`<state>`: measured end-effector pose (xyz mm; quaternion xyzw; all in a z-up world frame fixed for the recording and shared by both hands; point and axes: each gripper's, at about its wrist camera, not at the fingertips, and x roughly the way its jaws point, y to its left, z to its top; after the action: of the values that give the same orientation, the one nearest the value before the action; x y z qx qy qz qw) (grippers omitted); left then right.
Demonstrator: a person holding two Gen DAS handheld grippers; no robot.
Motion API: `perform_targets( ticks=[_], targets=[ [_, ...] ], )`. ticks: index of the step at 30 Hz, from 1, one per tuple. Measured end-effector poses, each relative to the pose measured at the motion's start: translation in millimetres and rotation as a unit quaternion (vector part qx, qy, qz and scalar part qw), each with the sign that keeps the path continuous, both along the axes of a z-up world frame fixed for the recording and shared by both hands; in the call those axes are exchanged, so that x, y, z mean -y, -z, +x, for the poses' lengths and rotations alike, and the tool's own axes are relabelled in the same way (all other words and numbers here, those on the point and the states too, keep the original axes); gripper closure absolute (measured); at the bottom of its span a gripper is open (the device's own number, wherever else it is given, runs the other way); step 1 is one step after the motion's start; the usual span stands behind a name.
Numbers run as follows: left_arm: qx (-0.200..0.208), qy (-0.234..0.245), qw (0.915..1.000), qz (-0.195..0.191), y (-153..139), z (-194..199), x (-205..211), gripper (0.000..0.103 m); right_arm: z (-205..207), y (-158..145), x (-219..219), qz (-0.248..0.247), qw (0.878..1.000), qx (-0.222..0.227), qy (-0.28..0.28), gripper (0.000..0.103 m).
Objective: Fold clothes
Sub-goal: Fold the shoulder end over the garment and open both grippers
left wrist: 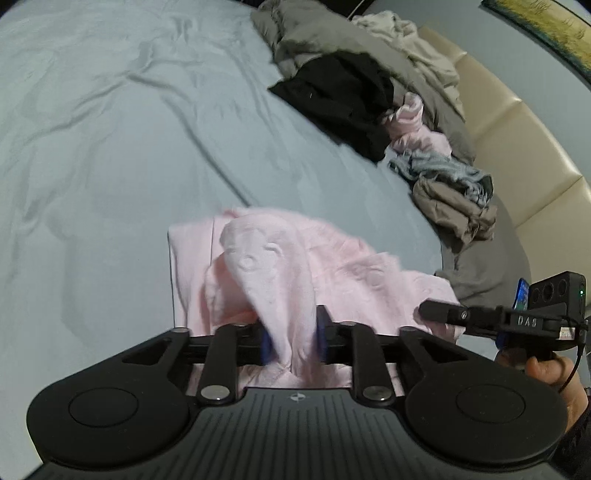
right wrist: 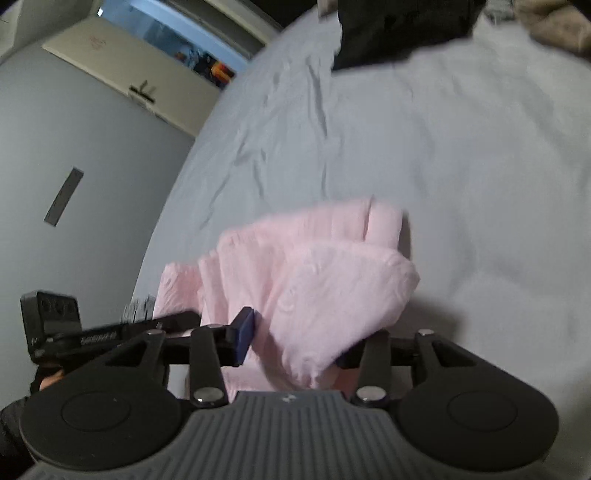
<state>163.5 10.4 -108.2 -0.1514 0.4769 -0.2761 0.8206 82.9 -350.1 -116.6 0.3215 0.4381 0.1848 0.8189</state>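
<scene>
A pale pink garment (left wrist: 295, 258) lies bunched on the light blue bed sheet (left wrist: 110, 147) close in front of me. My left gripper (left wrist: 294, 338) is open, and a fold of the pink cloth hangs loosely between its blue pads (left wrist: 267, 343). In the right wrist view the same pink garment (right wrist: 314, 266) drapes over my right gripper (right wrist: 295, 347). That gripper is open too; its left blue pad (right wrist: 245, 334) is bare and the cloth hides the right pad. Each gripper shows at the edge of the other's view, held in a hand (left wrist: 546, 373).
A pile of unfolded clothes (left wrist: 424, 173) runs along the bed's far right side, with a black garment (left wrist: 343, 96), grey and beige pieces. A padded beige headboard (left wrist: 517, 147) stands behind it. The bed's left edge (right wrist: 173, 177) meets a grey wall with a doorway (right wrist: 177, 33).
</scene>
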Motion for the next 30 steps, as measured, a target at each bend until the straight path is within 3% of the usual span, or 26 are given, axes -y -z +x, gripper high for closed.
perform_targets(
  ticks=[2,3,6,7,8,10,11,13,15,18,21,24,27,30],
  targets=[
    [0.009,-0.007,0.9999,-0.010,-0.9,6.2,-1.3,0.059,7.9,1.2,5.7,0.016,1.000,0.009,0.014,0.052],
    [0.009,-0.007,0.9998,-0.019,0.0,8.3,-2.3,0.057,11.9,5.6,7.4,0.027,0.999,0.005,0.017,0.052],
    [0.011,-0.009,0.9989,-0.044,2.5,14.5,-5.2,0.058,23.2,23.2,9.9,0.064,0.998,-0.017,0.019,0.054],
    [0.011,-0.010,0.9985,-0.053,3.3,16.6,-6.1,0.060,25.8,28.6,9.9,0.080,0.996,-0.020,0.018,0.066],
    [0.018,-0.004,0.9975,-0.068,2.3,15.6,-7.8,0.066,27.1,28.1,10.0,0.091,0.996,-0.010,0.011,0.079],
    [0.048,0.027,0.9927,-0.108,-5.1,5.6,-12.4,0.067,26.6,17.0,9.9,0.103,0.994,0.029,-0.012,0.079],
    [0.062,0.054,0.9907,-0.109,-9.5,-1.2,-13.0,0.067,22.7,7.7,8.1,0.107,0.992,0.051,-0.036,0.079],
    [0.081,0.116,0.9857,-0.091,-16.7,-16.8,-12.6,0.067,12.7,-10.8,2.8,0.120,0.985,0.089,-0.090,0.078],
    [0.054,0.166,0.9821,-0.071,-11.7,-29.3,-14.6,0.067,-1.2,-20.9,-4.7,0.112,0.977,0.098,-0.155,0.074],
    [0.013,0.214,0.9757,-0.043,2.6,-49.8,-24.4,0.067,-23.2,-19.1,-17.5,0.054,0.970,0.063,-0.229,0.074],
    [0.002,0.262,0.9648,0.016,11.2,-70.3,-34.4,0.067,-37.6,-9.2,-22.2,-0.022,0.964,0.023,-0.263,0.073],
    [-0.028,0.289,0.9557,0.047,16.2,-76.3,-47.0,0.067,-42.3,-7.2,-8.9,-0.044,0.968,0.009,-0.246,0.066],
    [-0.049,0.281,0.9578,0.032,12.9,-72.1,-62.6,0.067,-39.0,-15.8,10.4,-0.031,0.980,0.015,-0.198,0.062],
    [-0.060,0.280,0.9580,0.013,3.3,-63.6,-72.4,0.063,-34.5,-25.0,22.6,-0.015,0.987,0.031,-0.156,0.046]
  ],
)
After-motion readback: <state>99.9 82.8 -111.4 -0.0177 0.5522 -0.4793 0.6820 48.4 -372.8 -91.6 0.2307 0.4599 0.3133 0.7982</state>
